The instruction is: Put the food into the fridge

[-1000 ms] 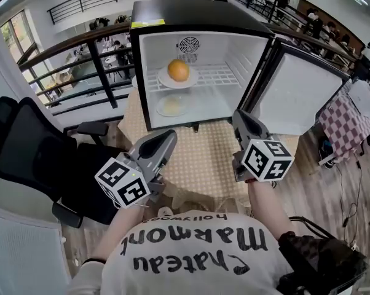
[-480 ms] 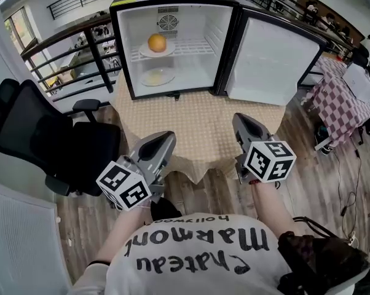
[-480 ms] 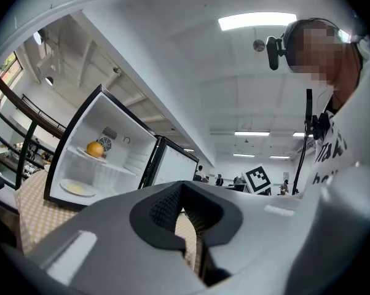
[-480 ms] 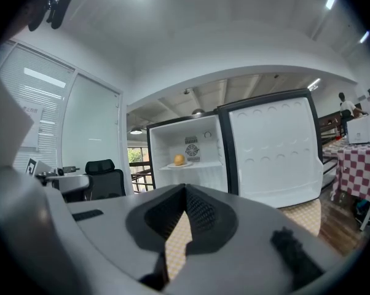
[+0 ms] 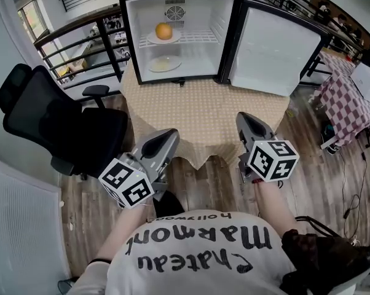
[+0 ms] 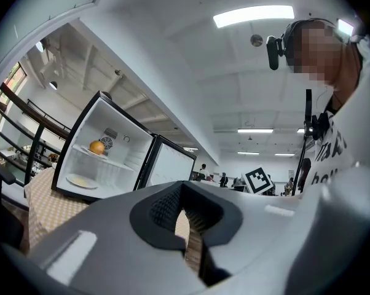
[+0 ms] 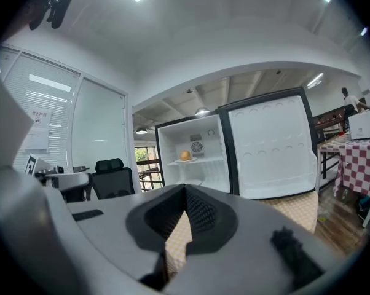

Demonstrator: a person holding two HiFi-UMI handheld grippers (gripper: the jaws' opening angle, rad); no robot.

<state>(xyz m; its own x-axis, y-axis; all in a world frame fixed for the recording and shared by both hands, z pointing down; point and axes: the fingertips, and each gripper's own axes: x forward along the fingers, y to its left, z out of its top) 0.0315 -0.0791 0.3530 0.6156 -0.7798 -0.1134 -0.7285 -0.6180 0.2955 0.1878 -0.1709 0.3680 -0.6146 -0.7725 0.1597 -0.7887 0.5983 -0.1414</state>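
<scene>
A round orange (image 5: 164, 31) sits on a white plate (image 5: 152, 40) on the open fridge's (image 5: 134, 39) upper shelf.

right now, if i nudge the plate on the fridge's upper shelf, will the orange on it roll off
Quite likely: the orange is round and sits loose on a shallow plate, so a push would probably set it rolling. It looks firm rather than fragile. The smooth plate itself may slide on the wire shelf.

Wood plank floor (image 5: 332, 183) fills the lower right; black office chair (image 5: 56, 128) at left; black railing (image 5: 111, 51) upper left; checkered tablecloth (image 5: 351, 103) at right edge.
</scene>
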